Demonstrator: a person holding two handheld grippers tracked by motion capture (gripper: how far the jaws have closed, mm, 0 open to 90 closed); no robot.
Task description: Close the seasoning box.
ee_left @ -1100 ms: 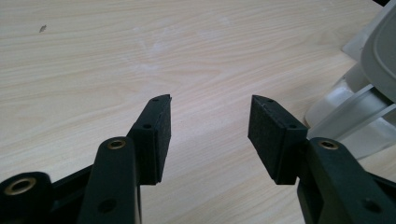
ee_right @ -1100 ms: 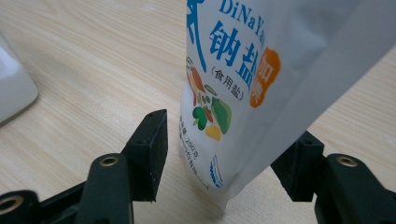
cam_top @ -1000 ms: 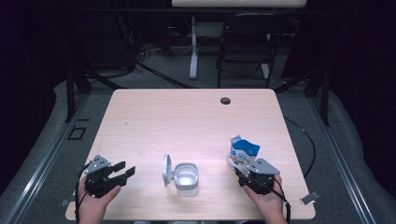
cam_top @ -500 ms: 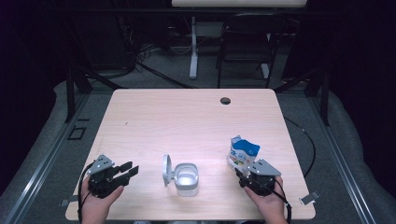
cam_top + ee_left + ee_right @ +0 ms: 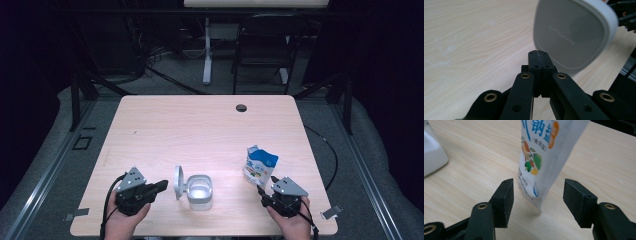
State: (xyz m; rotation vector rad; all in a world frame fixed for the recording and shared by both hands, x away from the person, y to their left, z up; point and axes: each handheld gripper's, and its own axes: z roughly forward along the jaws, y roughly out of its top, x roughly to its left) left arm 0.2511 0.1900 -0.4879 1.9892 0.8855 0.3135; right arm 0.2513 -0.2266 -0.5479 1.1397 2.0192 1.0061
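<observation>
A white and blue printed pouch [image 5: 260,166] stands upright on the table's right side. My right gripper [image 5: 263,192] is open just in front of it. In the right gripper view the pouch [image 5: 541,152] stands in line with the gap of the right gripper [image 5: 537,192], and neither jaw touches it. A white box [image 5: 200,191] with its hinged lid [image 5: 178,182] raised sits at the front middle. My left gripper [image 5: 162,186] is shut, with its tips close to the lid. In the left gripper view the lid [image 5: 571,35] rises just beyond the closed left gripper [image 5: 537,53].
The pale wooden table [image 5: 200,130] has a dark cable hole [image 5: 241,107] near its far edge. A chair [image 5: 262,50] and a stand stand on the floor behind the table. The white box [image 5: 431,155] shows at the left of the right gripper view.
My left gripper has moved right, toward the box's raised lid. My right gripper has drawn back a little toward the table's front edge. The pouch and box have stayed put.
</observation>
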